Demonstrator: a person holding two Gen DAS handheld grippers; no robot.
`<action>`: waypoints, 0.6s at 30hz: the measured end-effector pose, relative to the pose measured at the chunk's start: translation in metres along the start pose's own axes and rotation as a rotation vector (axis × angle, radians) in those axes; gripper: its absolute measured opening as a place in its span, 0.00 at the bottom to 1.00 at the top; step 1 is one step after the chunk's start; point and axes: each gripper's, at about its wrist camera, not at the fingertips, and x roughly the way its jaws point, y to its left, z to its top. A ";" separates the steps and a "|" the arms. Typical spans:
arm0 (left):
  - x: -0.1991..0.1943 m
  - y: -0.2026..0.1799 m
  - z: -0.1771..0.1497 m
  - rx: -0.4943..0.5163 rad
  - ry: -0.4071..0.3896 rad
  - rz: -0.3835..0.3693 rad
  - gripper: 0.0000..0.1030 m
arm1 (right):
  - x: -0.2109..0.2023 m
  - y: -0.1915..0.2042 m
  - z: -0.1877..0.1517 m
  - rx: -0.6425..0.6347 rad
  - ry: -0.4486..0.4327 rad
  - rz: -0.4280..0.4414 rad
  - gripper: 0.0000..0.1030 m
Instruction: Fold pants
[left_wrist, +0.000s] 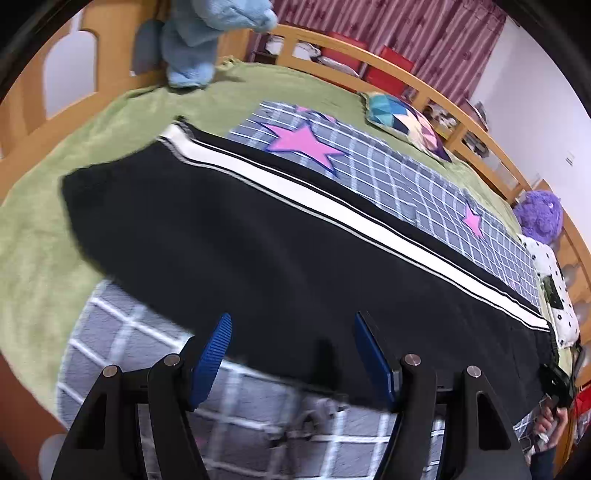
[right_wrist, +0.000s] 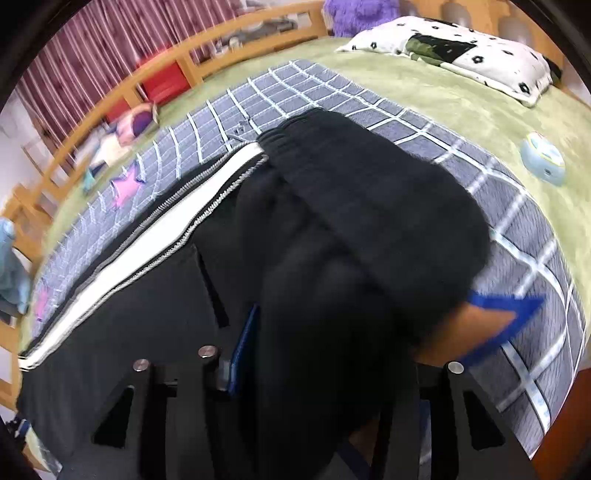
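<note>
Black pants (left_wrist: 258, 236) with a white side stripe (left_wrist: 332, 201) lie lengthwise on a grey checked blanket (left_wrist: 424, 184) on the bed. My left gripper (left_wrist: 293, 354) is open, its blue fingers (left_wrist: 212, 358) wide apart just above the near edge of a pant leg, holding nothing. In the right wrist view the waistband end of the pants (right_wrist: 351, 221) is bunched up and draped over my right gripper (right_wrist: 369, 325). One blue finger (right_wrist: 245, 347) shows left of the cloth, the other (right_wrist: 506, 314) at the right. Cloth lies between them; the grip itself is hidden.
A green bedspread (left_wrist: 44, 236) covers the bed inside a wooden rail (left_wrist: 436, 92). A blue plush toy (left_wrist: 199, 40), a patterned cushion (left_wrist: 402, 118), a purple plush (left_wrist: 539, 216), a white dotted pillow (right_wrist: 461, 55) and a small round blue toy (right_wrist: 543, 162) lie around the blanket.
</note>
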 end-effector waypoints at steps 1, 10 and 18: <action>-0.006 0.010 0.000 -0.013 -0.020 0.015 0.64 | -0.007 -0.002 -0.003 -0.004 -0.006 -0.018 0.58; -0.012 0.131 0.027 -0.272 -0.107 0.031 0.63 | -0.083 0.023 -0.037 -0.076 -0.041 -0.106 0.58; 0.052 0.185 0.060 -0.427 -0.039 -0.066 0.49 | -0.104 0.108 -0.067 -0.178 -0.061 -0.105 0.56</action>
